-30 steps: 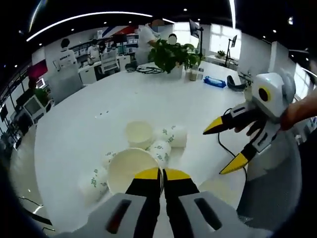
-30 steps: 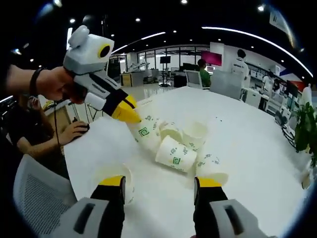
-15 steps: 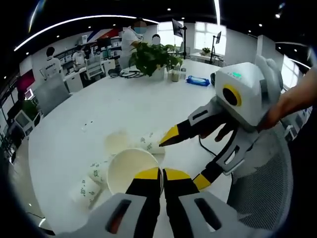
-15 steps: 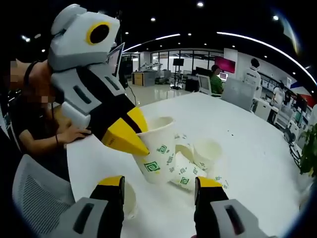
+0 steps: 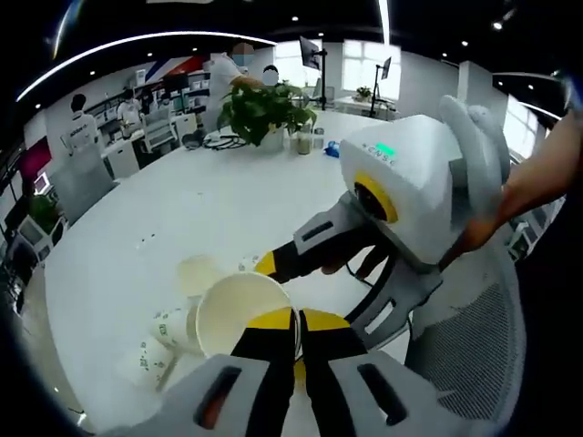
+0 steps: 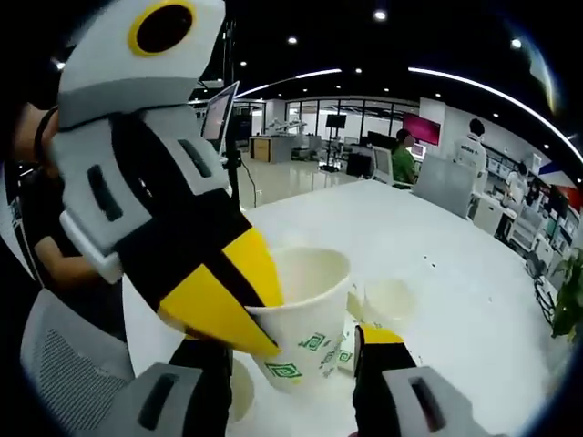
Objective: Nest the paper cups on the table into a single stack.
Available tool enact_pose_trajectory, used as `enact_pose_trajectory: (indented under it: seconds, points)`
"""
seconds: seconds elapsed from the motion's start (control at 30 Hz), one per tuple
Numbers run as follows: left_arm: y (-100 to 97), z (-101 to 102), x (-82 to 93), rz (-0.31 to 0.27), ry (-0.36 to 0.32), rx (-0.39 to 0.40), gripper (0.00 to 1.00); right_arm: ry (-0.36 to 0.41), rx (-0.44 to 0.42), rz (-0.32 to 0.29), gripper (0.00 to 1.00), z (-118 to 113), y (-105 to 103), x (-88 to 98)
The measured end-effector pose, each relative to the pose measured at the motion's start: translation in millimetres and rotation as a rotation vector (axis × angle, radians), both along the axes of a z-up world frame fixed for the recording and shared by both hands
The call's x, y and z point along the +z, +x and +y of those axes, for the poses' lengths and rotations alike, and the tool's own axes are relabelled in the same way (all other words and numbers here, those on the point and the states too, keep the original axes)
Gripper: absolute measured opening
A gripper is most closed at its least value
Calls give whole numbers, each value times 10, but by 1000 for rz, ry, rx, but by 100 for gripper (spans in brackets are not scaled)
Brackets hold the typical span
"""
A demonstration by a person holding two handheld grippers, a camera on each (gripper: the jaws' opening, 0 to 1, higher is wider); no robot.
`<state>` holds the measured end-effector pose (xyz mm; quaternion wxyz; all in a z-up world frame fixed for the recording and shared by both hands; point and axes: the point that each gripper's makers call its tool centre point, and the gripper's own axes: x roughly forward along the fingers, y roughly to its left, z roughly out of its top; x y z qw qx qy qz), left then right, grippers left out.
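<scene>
one paper cup (image 6: 305,319) pinched in left tongs (image 5: 296,320); right tongs (image 6: 291,344) spread beside it; loose cups (image 5: 178,319) uncountable.

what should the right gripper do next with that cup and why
Probably close on the held cup: the left gripper pinches its rim and has it between the open right gripper jaws, so the right can take its body before nesting it with the loose cups.
</scene>
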<state>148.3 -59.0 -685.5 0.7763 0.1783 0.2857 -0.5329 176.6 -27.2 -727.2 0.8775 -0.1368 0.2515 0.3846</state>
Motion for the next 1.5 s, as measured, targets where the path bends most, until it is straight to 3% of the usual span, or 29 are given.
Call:
enact_pose_trajectory:
  seconds: [0.2, 0.6, 0.83, 1.13, 1.3, 1.5]
  points:
    - [-28, -15, 10, 7, -6, -7, 0, -7, 15, -6, 44, 9, -8, -10]
    - [-44, 37, 113, 37, -57, 21, 1, 6, 13, -19, 42, 37, -23, 5]
    - [30, 178, 274, 30, -116, 77, 2, 8, 3, -13, 41, 23, -82, -1]
    - [210, 482, 331, 22, -143, 193, 7, 14, -4, -10, 40, 37, -120, -6]
    - [344, 662, 267, 64, -160, 275, 8, 15, -1, -16, 40, 50, -150, 21]
    - [327, 773, 100, 190, -188, 332, 15, 20, 13, -43, 40, 70, -180, 97]
